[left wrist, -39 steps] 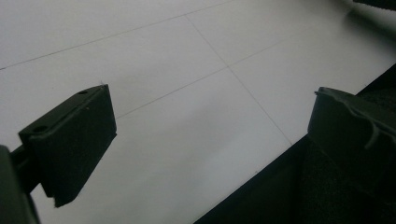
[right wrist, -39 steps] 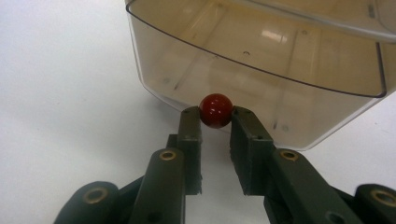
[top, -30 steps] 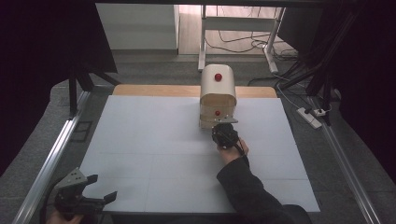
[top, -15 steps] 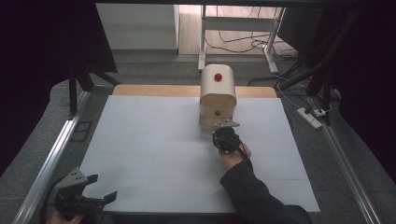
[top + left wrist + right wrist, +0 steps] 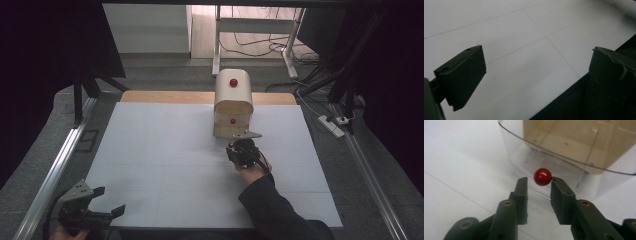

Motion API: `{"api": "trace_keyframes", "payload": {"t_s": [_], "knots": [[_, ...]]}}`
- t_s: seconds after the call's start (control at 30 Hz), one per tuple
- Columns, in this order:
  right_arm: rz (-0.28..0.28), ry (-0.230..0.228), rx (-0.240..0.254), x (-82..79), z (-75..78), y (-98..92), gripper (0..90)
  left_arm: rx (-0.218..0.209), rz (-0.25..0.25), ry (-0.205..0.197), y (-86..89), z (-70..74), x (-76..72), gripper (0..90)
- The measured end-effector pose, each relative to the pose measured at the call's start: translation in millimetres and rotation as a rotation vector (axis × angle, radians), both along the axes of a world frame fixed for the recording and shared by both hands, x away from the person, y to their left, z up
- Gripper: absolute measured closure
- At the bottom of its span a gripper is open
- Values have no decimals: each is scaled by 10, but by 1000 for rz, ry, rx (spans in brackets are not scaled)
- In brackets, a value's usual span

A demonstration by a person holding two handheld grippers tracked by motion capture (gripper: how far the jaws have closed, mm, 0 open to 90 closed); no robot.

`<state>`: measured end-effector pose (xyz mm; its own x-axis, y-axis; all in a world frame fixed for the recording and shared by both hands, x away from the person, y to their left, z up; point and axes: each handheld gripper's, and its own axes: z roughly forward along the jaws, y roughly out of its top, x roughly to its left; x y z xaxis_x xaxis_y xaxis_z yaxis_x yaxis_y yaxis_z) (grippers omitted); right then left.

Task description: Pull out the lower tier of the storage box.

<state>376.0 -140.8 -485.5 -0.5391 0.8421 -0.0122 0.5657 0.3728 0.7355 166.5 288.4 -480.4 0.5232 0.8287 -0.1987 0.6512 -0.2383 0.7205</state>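
Red knob (image 5: 542, 176) of clear drawer (image 5: 564, 172) under wooden box (image 5: 233, 102), far-centre worktop (image 5: 165, 150). Right gripper (image 5: 538, 182) fingers just opened, narrow, flanking knob, no grip. Left gripper (image 5: 102, 202) wide, idle near-left. Drawer move apparently done.

The small wooden cabinet with a rounded top (image 5: 233, 102) stood on the white tabletop (image 5: 165, 150), directly ahead of the right gripper (image 5: 239, 145). Its clear plastic drawer (image 5: 564, 167) projected toward the fingers (image 5: 522, 186), and the drawer's round red knob (image 5: 543, 176) sat just beyond their tips, between them. The left gripper (image 5: 107, 202) lay well apart, over the table's near left corner.
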Motion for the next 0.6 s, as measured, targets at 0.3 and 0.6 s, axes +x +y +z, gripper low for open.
{"api": "trace_keyframes", "payload": {"t_s": [0.3,0.6], "knots": [[73,49,22,0,134,-107,418,2,2,2,-3,0,0,14],[120,73,22,49,183,-174,252,1,3,3,0,-1,0,14]]}}
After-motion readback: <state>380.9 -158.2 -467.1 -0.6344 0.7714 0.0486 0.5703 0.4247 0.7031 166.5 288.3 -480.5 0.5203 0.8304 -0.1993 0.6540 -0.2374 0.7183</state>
